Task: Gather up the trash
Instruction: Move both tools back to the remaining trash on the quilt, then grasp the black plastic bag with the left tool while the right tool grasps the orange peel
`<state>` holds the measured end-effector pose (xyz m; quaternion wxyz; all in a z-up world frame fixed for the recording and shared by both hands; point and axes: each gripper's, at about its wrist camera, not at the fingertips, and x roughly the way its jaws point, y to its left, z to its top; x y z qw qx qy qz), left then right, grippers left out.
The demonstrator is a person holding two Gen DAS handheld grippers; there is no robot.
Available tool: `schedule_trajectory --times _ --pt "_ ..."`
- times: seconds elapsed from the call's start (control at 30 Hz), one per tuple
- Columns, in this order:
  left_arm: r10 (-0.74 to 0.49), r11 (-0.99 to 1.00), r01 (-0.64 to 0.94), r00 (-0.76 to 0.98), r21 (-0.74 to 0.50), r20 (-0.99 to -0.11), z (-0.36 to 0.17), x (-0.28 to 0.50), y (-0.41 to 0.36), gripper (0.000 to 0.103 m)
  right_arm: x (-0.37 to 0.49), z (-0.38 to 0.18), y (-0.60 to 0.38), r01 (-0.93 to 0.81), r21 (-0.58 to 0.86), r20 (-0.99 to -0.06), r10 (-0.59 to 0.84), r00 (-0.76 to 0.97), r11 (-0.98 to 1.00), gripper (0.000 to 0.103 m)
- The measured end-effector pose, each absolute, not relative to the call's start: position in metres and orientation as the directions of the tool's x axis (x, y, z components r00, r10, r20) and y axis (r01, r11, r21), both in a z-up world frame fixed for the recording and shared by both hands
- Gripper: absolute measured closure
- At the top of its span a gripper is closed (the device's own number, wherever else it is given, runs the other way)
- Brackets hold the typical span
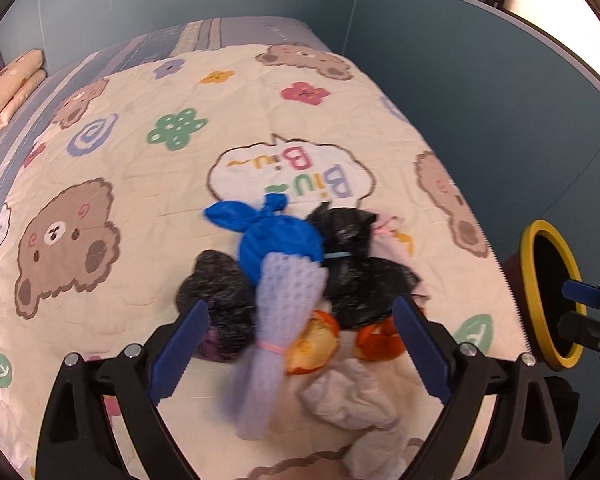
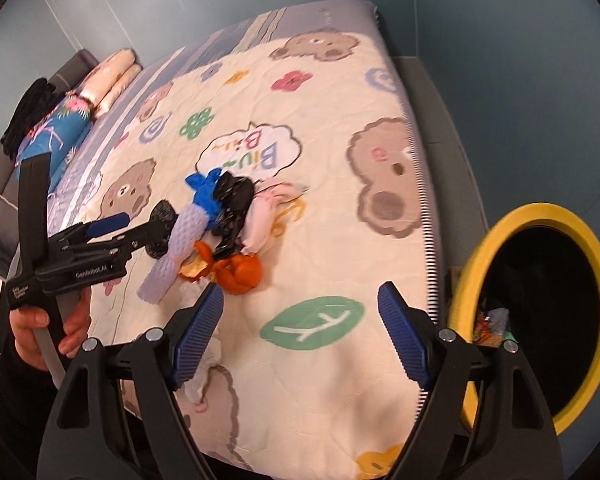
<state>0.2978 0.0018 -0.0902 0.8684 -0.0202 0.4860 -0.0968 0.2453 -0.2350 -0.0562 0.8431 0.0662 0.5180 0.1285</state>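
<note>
on the cream quilted bedspread (image 1: 148, 208) printed with brown bears and coloured flowers, your trash lies in one loose heap near the foot of the bed. a knotted blue plastic bag (image 1: 278, 236) sits at the far side of the heap, with a crumpled black plastic bag (image 1: 356, 272) touching it on the right and a second dark crumpled bag (image 1: 216, 296) to its left. a pale lilac foam net sleeve (image 1: 272, 320), tied with a pink band, lies across the front of the blue bag. pieces of orange peel (image 1: 316, 344) rest just beside the sleeve, and a crumpled white tissue (image 1: 348, 404) lies nearest you. a bit of pale pink wrapping (image 2: 260, 216) shows behind the black bag.

your left gripper (image 1: 300, 356) hangs over the heap with its blue-padded jaws spread wide on either side of the lilac sleeve and the peel; the pads touch nothing and it carries nothing. your hand (image 2: 48, 328) grips its handle at the left of the right wrist view.

your right gripper (image 2: 300, 344) points down at a bare patch of the bedspread over a green leaf print, its jaws wide apart, with nothing between them.

beside the bed's edge on the right stands a round yellow-rimmed bin with a black liner (image 2: 596, 256), with some coloured scraps lying inside it.
</note>
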Motion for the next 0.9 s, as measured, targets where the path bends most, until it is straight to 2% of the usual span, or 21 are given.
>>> schedule_trajectory --times 0.47,0.9 --pt "-0.137 0.990 0.030 0.455 -0.139 -0.880 -0.138 0.321 0.071 0.013 0.282 -0.107 -0.164 -0.208 0.279 -0.904 0.330 0.271 0.937 0.027" --pt "-0.167 0.983 0.000 0.427 -0.185 -0.889 -0.164 0.338 0.091 0.013 0.307 -0.143 -0.135 -0.205 0.264 -0.934 0.303 0.190 0.943 0.027"
